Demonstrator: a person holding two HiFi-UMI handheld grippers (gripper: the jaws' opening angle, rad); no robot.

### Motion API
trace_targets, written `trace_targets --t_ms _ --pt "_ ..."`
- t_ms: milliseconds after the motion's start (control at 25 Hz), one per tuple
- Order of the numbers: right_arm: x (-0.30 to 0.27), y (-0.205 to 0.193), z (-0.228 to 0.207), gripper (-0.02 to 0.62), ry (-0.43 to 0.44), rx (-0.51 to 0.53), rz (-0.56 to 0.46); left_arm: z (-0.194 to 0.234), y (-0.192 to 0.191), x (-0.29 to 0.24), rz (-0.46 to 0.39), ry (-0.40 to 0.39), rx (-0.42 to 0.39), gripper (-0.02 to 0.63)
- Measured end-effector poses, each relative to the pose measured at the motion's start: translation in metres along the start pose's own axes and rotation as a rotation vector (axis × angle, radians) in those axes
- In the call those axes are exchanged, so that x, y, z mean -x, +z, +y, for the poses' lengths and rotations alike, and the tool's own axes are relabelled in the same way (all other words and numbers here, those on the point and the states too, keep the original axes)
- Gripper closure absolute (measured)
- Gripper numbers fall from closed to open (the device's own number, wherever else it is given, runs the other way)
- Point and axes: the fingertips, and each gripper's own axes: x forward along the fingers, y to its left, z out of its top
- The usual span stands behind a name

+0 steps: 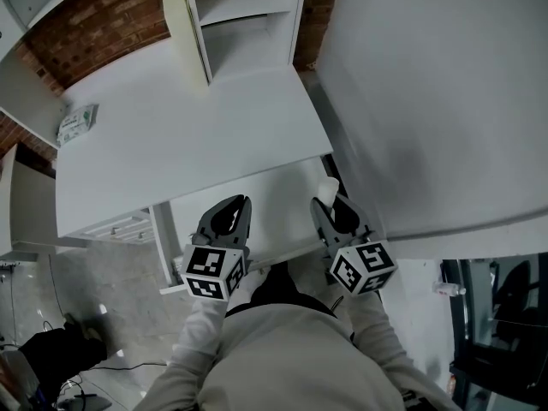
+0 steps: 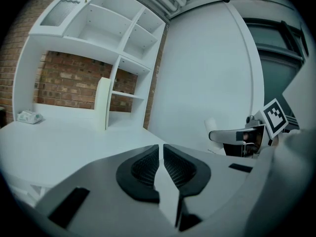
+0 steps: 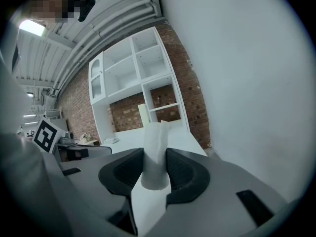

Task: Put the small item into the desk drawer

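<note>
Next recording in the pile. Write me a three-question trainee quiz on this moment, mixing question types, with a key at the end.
1. Which gripper holds the white roll? A) left B) right C) neither
2. True or false: the left gripper has its fingers spread wide apart.
3. Fill in: the small packet lies on the white ____.

Key:
1. B. The right gripper has its fingers pressed on the roll.
2. False. They are nearly together, with nothing between them.
3. desk.

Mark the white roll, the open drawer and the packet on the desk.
white roll [image 3: 155,154], right gripper view, on its side between the jaws.
drawer [image 1: 278,204], head view, on its bare bottom.
packet [image 1: 77,125], head view, on its middle.
</note>
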Motion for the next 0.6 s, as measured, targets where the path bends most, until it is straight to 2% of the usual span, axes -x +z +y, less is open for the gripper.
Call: trace_targets --t_ms 240,600 --pt "-0.017 -0.009 -0.005 0.434 0.03 -0.003 0.049 0.006 -0.003 -0.007 0.018 0.024 0.013 0.565" --pt "-0.042 -0.048 -0.016 0.434 0.035 0.001 0.169 0.014 -0.008 -0.014 0.037 0.049 0.024 0.565"
